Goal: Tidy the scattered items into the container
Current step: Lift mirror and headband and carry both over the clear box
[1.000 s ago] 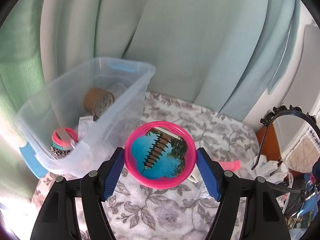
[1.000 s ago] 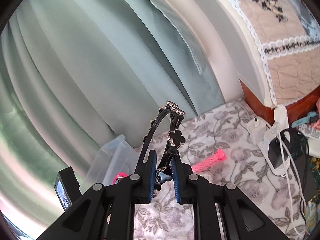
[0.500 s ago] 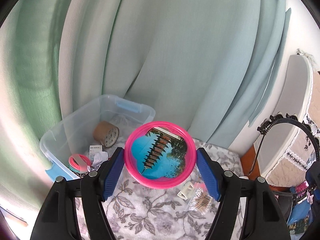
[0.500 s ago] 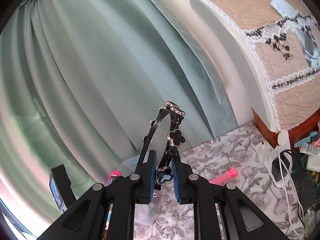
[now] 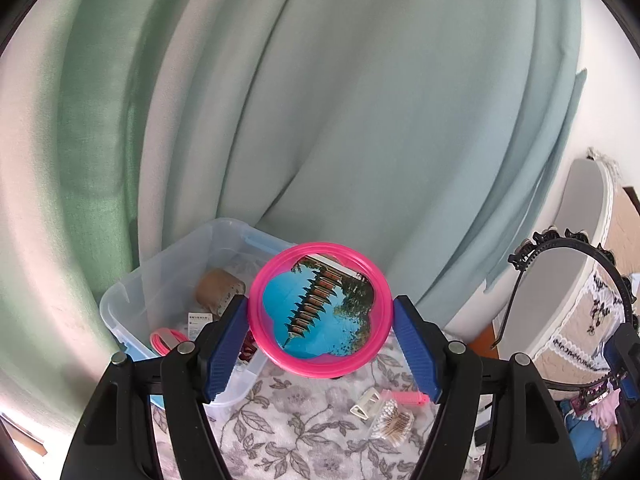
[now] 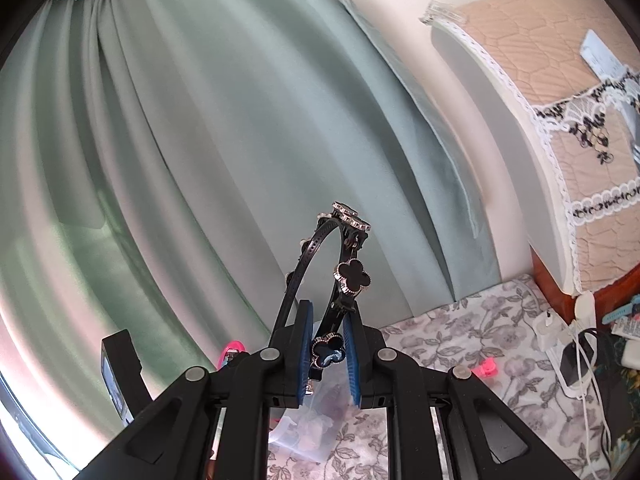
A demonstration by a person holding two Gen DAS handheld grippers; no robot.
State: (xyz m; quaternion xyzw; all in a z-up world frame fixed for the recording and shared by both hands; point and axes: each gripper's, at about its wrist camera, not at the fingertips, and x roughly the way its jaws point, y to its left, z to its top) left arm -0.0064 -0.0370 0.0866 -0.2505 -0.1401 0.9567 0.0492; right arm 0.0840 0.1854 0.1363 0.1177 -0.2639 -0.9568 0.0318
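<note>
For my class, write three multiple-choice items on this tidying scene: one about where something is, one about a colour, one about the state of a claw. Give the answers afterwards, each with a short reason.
1. Where does the brown tape roll lie?
A. On the floral cloth
B. Inside the clear storage bin
C. Between the right claw's pads

2. What colour is the rim of the round pocket mirror in the left claw?
A. Pink
B. Green
C. Black

3. What is the right claw doing?
A. Standing open and empty
B. Shut on a pink comb
C. Shut on the black clover headband

Answers:
1. B, the roll shows through the bin's open top.
2. A, a bright pink ring frames the pagoda picture.
3. C, both blue pads press on the headband's lower end.
</note>
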